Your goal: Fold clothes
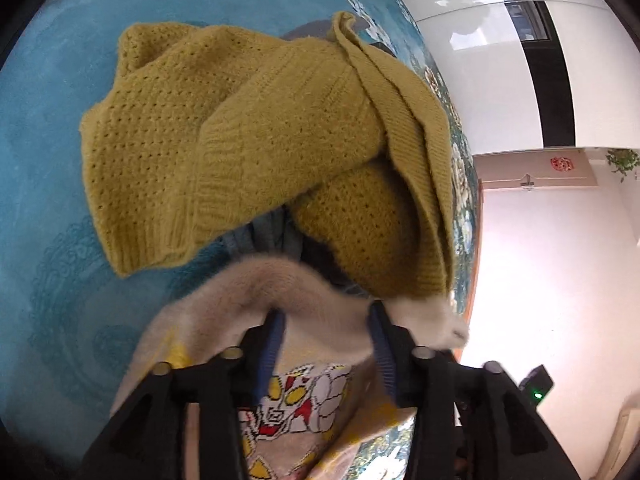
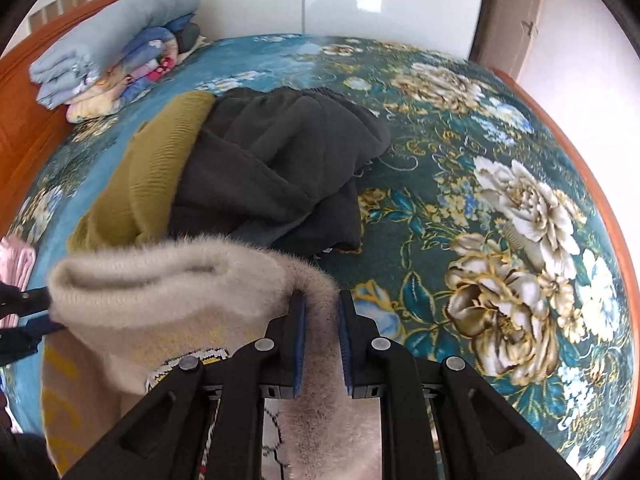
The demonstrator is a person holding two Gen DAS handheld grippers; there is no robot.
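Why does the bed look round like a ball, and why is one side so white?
Left wrist view: the fisheye lens bends the blue bedspread into a curve, and bright glare washes out the wall on the right. Right wrist view: the flowered bedspread bulges the same way, sharp in the middle, dark at the corners.

Two black plastic grippers, left gripper (image 1: 328,324) and right gripper (image 2: 322,312). Blue ribbed pads (image 2: 299,344) lining the inner faces of the fingers. Round silver pivot pins (image 2: 265,345) on angular black link arms with triangular cut-outs.
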